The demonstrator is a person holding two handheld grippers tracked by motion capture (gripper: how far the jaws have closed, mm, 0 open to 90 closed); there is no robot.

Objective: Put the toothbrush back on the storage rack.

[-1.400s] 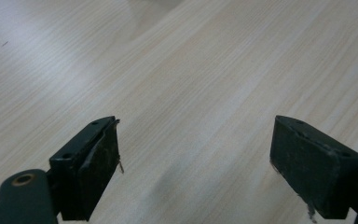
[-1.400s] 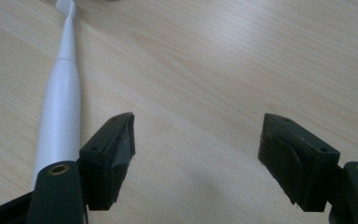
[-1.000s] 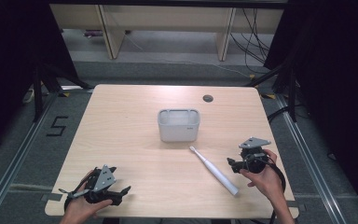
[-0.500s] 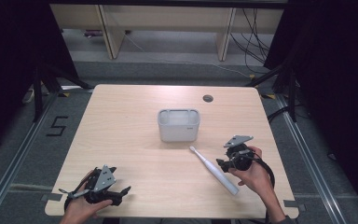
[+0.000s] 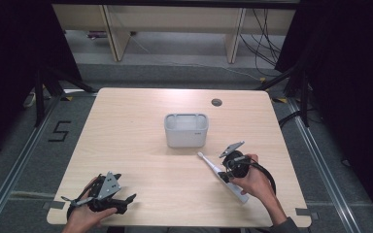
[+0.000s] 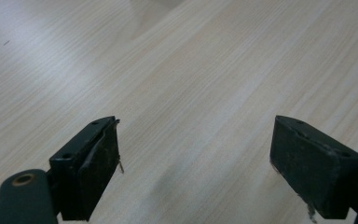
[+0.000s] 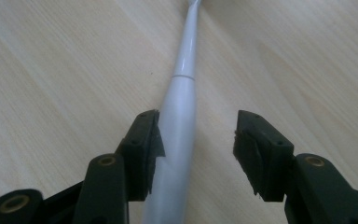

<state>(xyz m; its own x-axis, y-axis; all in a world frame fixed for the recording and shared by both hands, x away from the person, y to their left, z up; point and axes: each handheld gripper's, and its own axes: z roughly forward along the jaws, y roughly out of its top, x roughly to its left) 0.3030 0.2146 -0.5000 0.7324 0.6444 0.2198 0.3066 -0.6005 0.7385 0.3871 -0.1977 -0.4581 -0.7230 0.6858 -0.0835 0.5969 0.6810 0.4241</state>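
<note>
A white electric toothbrush (image 5: pixel 212 165) lies slantwise on the wooden table, its head toward the white tub (image 5: pixel 186 137). My right gripper (image 5: pixel 225 171) sits low over its handle. In the right gripper view the handle (image 7: pixel 181 116) runs up between the jaws of the right gripper (image 7: pixel 198 135), against the left pad, with a gap to the right pad. These jaws have just been closing and do not clamp the handle. My left gripper (image 5: pixel 127 201) rests at the table's front left, open and wide, with bare wood between the jaws of the left gripper (image 6: pixel 196 154).
The tub stands mid-table, just beyond the toothbrush head. A round cable hole (image 5: pixel 216 102) sits near the far right edge of the table (image 5: pixel 126 126). Dark floor and shelving legs surround the table.
My right gripper has moved left and slightly down onto the toothbrush handle, and its jaws have narrowed around it. The left gripper has stayed put.
</note>
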